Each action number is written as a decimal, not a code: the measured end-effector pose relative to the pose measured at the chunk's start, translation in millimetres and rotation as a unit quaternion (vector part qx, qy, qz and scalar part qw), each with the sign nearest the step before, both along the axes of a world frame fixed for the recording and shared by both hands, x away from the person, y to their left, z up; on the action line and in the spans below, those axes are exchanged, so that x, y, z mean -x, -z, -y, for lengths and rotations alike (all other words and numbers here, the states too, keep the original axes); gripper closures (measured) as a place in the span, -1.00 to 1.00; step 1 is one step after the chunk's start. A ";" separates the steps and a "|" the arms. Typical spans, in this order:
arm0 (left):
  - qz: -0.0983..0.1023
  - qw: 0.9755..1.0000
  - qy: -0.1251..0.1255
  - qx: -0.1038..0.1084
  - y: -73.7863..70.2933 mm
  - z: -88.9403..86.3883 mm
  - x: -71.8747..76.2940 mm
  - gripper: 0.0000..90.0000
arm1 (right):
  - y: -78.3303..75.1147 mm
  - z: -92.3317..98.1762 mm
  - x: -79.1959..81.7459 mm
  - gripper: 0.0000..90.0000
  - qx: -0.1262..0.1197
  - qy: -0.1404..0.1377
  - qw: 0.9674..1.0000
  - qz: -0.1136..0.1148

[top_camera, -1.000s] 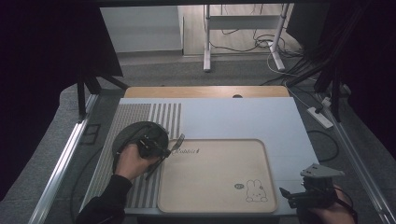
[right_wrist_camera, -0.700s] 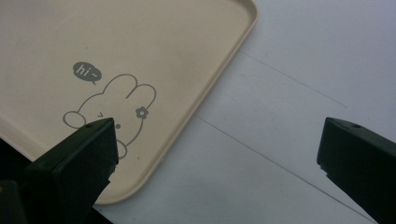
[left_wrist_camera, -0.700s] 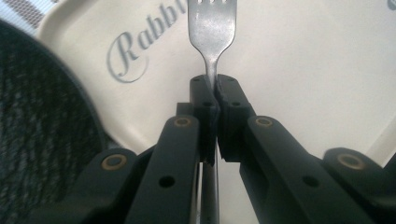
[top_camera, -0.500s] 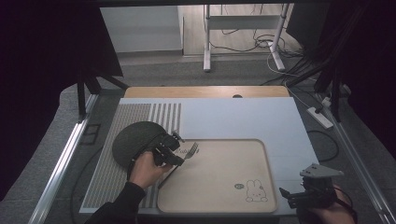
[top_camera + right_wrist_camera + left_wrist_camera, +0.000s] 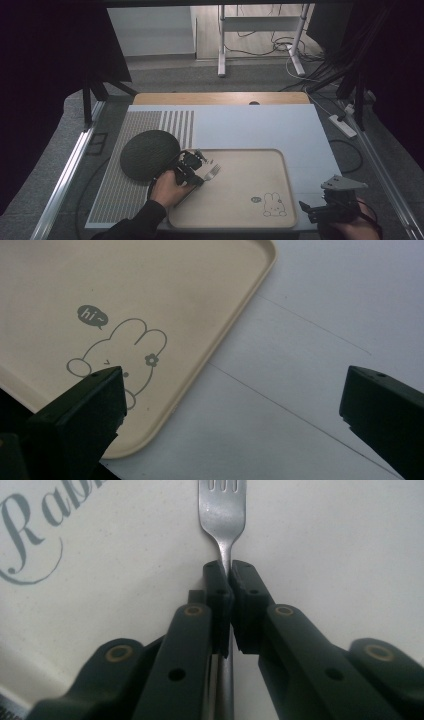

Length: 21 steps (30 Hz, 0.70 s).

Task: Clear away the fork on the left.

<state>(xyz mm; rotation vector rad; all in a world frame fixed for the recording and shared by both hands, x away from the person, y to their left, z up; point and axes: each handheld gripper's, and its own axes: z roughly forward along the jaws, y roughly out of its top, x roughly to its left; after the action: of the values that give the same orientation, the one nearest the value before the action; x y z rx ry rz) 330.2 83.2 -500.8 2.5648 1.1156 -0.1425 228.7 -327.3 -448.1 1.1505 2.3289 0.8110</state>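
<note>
Since the earlier frames, your left gripper (image 5: 196, 167) has carried the fork (image 5: 212, 173) off the dark round mat (image 5: 149, 154) and over the beige tray (image 5: 250, 220), so the transfer appears nearly done. Its fingers (image 5: 220, 592) pinch the fork's neck, with the tines just beyond the fingertips (handle trailing back beneath them). Your right gripper (image 5: 232, 405) has kept its place with fingers spread wide and empty, over the tray's rabbit-print corner.

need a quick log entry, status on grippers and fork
Left gripper shut on fork, over tray. Right gripper open, idle. Nothing in the way.
</note>
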 end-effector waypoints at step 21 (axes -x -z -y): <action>0.001 1.000 -0.008 0.008 3.1 -24.0 -10.5 0.98 | 0.4 -0.8 -0.3 -1.00 0.003 -0.002 1.000 -0.003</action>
<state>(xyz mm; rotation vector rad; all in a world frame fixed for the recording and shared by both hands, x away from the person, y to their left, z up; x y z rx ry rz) 340.7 107.2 -503.9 2.5400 1.1291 -0.1436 229.0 -326.5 -448.5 1.1470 2.3385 0.8036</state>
